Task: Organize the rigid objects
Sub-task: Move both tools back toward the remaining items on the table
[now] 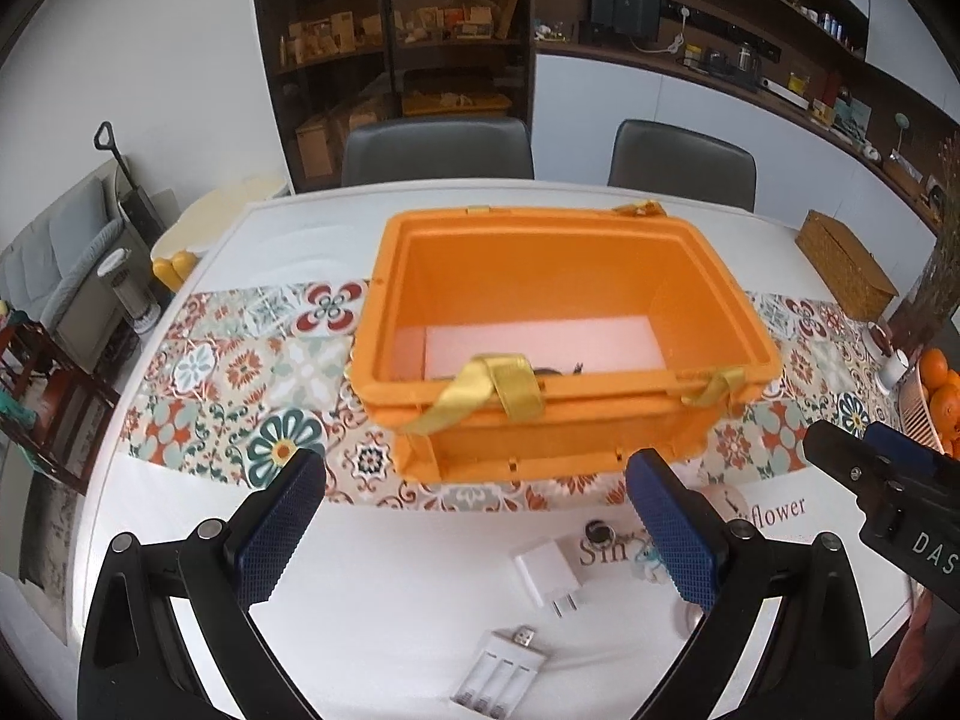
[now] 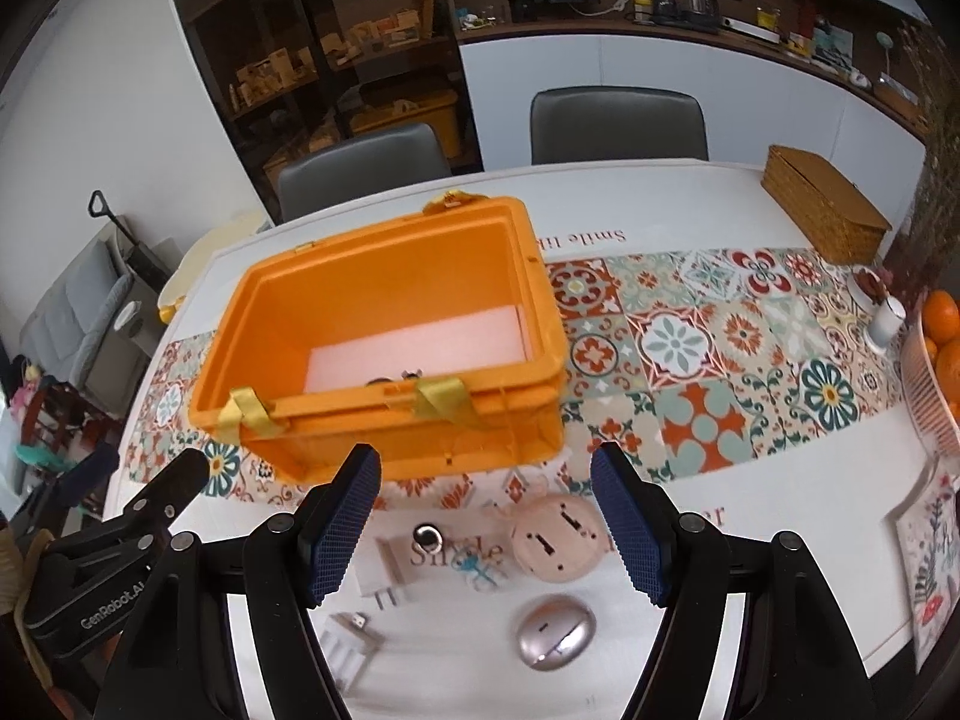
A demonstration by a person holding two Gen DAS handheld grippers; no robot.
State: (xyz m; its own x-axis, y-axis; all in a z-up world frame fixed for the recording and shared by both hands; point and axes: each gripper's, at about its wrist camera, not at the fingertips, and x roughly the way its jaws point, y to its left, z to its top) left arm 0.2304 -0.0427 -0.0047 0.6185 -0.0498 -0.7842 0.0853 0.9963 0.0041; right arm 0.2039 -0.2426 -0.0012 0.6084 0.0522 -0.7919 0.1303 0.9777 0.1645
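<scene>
where a tiled runner (image 2: 708,360) crosses the white table (image 1: 420,618) before dark shelves (image 1: 396,54), the orange crate (image 1: 558,324) sits open; left gripper (image 1: 480,540) and right gripper (image 2: 486,528) jaws apart, empty.

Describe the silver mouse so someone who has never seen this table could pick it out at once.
Start at the big orange crate on the patterned table runner. On the bare white table in front of it lie several small items. The silver mouse is nearest the camera, just this side of the round pink gadget; it alone is smooth, egg-shaped and metallic.
</scene>
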